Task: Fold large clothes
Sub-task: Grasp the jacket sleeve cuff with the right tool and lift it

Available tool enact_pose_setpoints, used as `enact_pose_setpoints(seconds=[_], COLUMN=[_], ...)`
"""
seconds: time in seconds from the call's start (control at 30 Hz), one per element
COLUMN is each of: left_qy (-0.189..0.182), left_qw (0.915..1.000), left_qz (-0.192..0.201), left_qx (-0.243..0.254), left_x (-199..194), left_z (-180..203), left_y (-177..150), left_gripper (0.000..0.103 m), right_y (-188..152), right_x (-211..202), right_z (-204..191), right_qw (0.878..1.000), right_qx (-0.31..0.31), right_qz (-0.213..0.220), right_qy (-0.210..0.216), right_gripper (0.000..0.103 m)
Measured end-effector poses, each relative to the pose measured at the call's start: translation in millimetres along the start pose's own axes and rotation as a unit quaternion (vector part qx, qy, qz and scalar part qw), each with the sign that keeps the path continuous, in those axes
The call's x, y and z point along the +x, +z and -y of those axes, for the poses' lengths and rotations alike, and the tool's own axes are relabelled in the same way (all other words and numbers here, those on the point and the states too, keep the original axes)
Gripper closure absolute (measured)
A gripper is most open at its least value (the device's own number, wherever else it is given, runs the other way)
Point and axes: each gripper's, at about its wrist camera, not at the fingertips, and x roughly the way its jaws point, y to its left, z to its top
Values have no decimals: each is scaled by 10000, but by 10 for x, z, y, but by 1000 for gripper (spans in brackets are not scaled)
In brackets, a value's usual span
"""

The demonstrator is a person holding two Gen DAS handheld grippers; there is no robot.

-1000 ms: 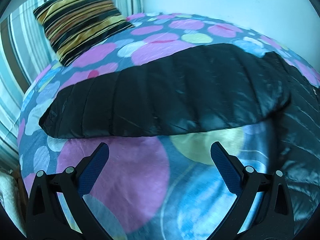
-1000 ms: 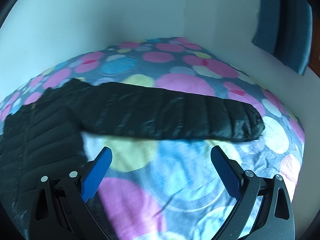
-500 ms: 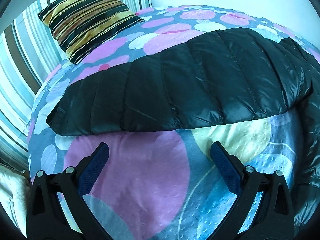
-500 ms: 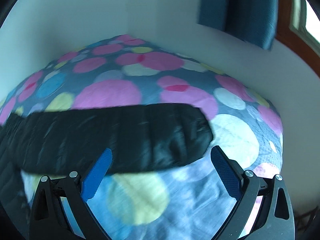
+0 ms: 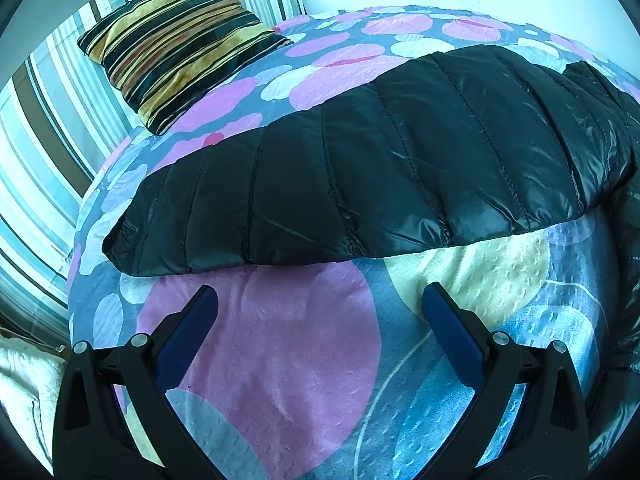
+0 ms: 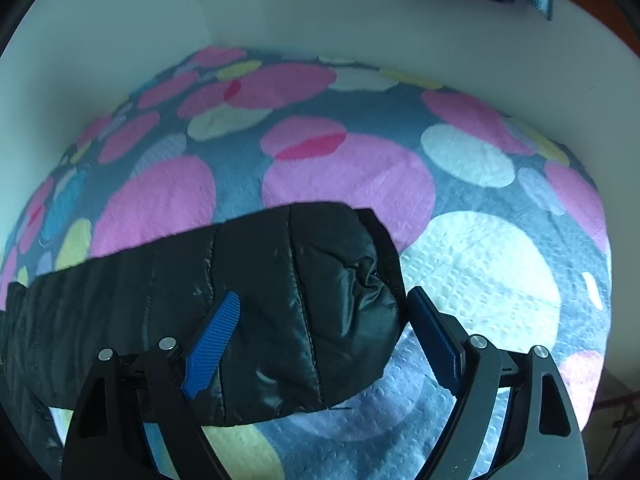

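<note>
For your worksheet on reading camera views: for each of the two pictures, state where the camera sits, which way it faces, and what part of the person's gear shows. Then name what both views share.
Left wrist: on the left gripper, looking forward and down at one sleeve of the black puffer jacket; striped pillow beyond; jaws open, nothing between them.
Right wrist: on the right gripper, facing down at the other sleeve's cuff, which lies between jaws that have just been closing; wall corner behind.
Shared: the jacket and the spotted bedspread.

A bed (image 5: pixel 280 360) with a spotted cover carries a black quilted jacket (image 5: pixel 400 168) across mid-frame and a striped pillow (image 5: pixel 180 48), seemingly propped, upper left.
</note>
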Motion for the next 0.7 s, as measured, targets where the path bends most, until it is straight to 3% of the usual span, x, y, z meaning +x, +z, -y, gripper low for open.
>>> enact_pose_setpoints(seconds=[0.2,0.33,0.5,0.57,0.67,0.7], left_qy=[9,65,46,41,50,37], left_qw=[10000,10000,10000,10000,10000,10000], left_qz=[-3,14,13,5,11,7], left_qx=[4,45,30,30,38,27], left_x=[-3,-10,-10,-12,-6,-9], left_z=[17,33,26,25,19,22], left_y=[1,-3,-11,-9,-9,-8], left_gripper=[2,2,2,2,2,2], right_y=[-84,-158,-133,-122,-94,-82], right_x=[-113,-16,37,34,-43,-104], right_z=[154,153,66,9,-83,-119], right_qw=[9992,9973,9966,9962,9946,9940], right_qx=[401,607,767,732,705,709], right_qz=[-85,-317,-45,58,195,297], right_qy=[-29,255,302,470,735,783], right_gripper=[18,18,22,51,77,79])
